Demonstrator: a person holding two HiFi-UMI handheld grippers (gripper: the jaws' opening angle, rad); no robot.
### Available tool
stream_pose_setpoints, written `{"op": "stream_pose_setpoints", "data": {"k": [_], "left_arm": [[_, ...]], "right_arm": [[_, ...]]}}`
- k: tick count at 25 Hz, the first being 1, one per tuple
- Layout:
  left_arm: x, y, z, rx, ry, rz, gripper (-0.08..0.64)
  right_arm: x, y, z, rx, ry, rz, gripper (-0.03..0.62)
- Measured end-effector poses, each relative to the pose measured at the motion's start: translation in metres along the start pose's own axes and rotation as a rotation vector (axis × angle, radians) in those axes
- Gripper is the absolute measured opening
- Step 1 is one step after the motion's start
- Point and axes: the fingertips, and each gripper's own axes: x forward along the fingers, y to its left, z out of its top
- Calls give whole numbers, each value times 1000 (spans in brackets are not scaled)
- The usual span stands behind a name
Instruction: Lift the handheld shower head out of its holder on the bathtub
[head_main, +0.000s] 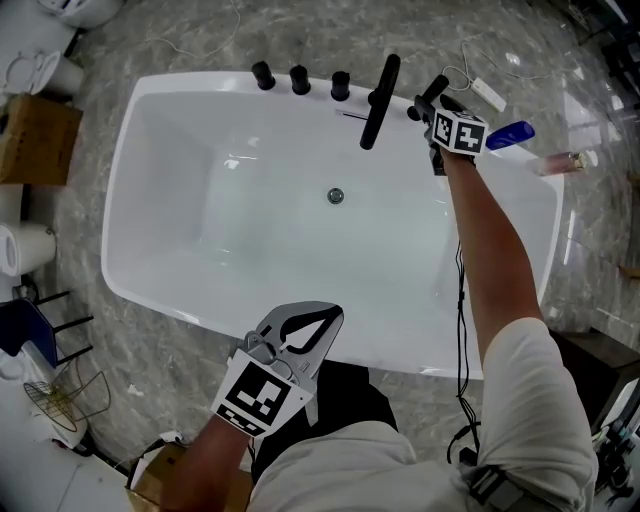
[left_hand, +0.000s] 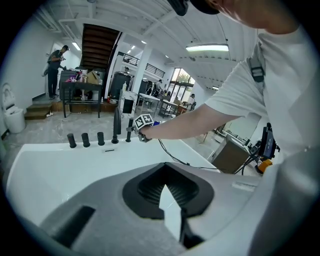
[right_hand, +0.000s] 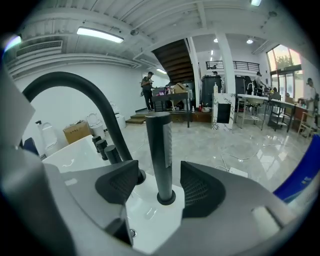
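Right, handheld shower head (right_hand: 159, 150) stands upright in its holder (right_hand: 166, 198) on the bathtub (head_main: 140, 200) rim, just beside the curved spout (right_hand: 75, 85). Right gripper view: right tongs (right_hand: 160, 186) wide apart, one pad each side of the shaft, gaps both sides, not gripping. Head view can't show those gaps, only the black top poking out by the marker cube. It does show three knobs (head_main: 300, 79) in a row along the far rim, and left tongs (head_main: 318, 322) over the near rim, well apart from the fittings. Left tongs' tips together, nothing held.
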Motion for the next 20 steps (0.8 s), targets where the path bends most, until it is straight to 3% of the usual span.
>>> {"op": "stream_pose_setpoints", "data": {"k": [9,13,20], "left_arm": [[-2,20,-8,-29,-3,19,6],[-3,22,-15,-40,3,18,6],[-7,18,-20,-45,1,18,6]], "right_arm": [[23,-4,3,15,-12,-17,247],[27,-7,3,23,-10,-29,168],[22,-2,0,-49,5,-27,149]]}}
